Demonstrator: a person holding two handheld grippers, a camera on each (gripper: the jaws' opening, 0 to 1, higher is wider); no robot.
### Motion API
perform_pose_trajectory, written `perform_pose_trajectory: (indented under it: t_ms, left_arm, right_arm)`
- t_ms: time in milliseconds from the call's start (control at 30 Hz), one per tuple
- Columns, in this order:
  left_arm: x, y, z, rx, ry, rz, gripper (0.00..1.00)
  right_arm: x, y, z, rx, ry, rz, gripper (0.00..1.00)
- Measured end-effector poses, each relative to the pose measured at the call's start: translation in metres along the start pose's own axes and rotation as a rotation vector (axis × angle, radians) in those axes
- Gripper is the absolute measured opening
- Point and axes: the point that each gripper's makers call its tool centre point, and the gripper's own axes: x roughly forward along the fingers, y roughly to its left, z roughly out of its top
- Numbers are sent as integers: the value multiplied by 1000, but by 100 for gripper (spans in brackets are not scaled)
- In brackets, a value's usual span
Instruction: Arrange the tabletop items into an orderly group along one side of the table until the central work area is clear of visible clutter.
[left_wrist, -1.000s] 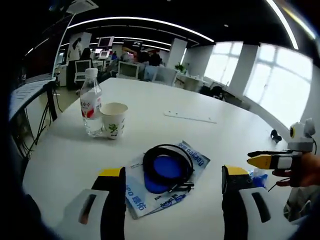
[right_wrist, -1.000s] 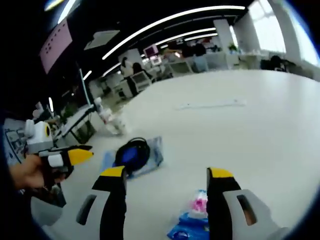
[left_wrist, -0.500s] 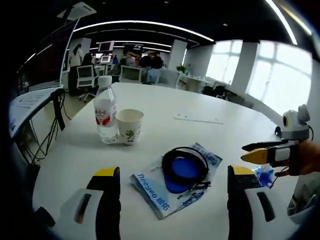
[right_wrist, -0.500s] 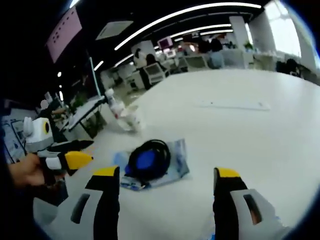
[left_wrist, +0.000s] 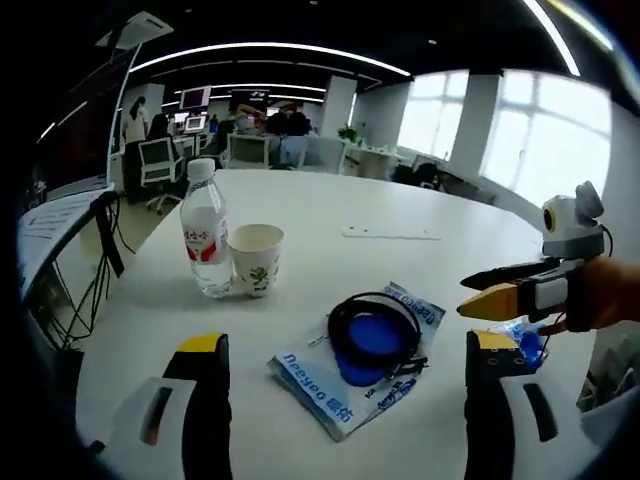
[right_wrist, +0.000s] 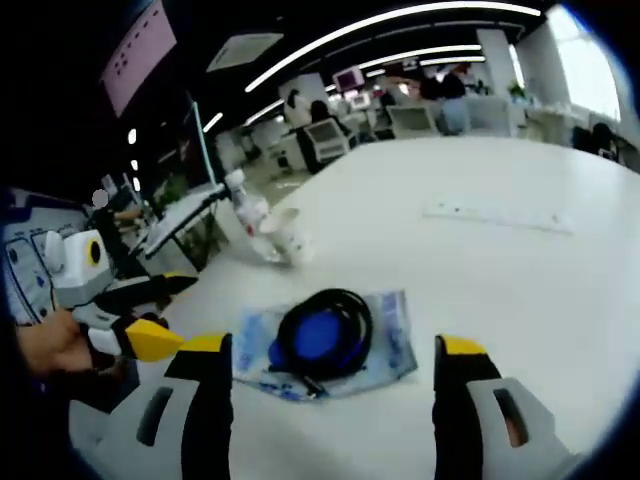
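Note:
On the white table (left_wrist: 330, 200) a clear water bottle (left_wrist: 206, 235) stands upright, touching a paper cup (left_wrist: 254, 258) on its right. Nearer to me lies a flat blue packet (left_wrist: 320, 378) with a black cable coil (left_wrist: 377, 333) on top, around a blue disc. My left gripper (left_wrist: 346, 343) is open and holds nothing, its jaws either side of the packet and short of it. My right gripper (left_wrist: 468, 295) comes in from the right, open, above a small blue wrapper (left_wrist: 525, 342). The right gripper view has the bottle (right_wrist: 243, 205), cup (right_wrist: 283, 238), packet (right_wrist: 395, 340), coil (right_wrist: 322, 330), my open right gripper (right_wrist: 332, 347) and the left gripper (right_wrist: 180, 312).
A thin white strip (left_wrist: 388, 233) lies farther across the table, also in the right gripper view as the strip (right_wrist: 497, 215). The table's edge curves round at the left near a side desk with hanging cables (left_wrist: 100, 240). Office chairs and people sit far behind.
Both cameras shifted, so the packet and coil now sit more centred in each view. A pink and blue wrapper has dropped out of the right gripper view. The table items have not moved.

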Motion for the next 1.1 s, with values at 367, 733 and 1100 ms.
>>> perform_pose_trajectory:
  t_ms: [367,733,1100]
  left_arm:
    - [-1,2,-2,46,15,-35,100]
    - [8,2,-10,44,51,-53,100]
    - [29,-10,-19,142,118,-90,100]
  right_arm:
    - [15,11,-5,14,47,38,92]
    - [20,12,-2,0,49,51,96]
    - [25,4,0,62,38,71,96]
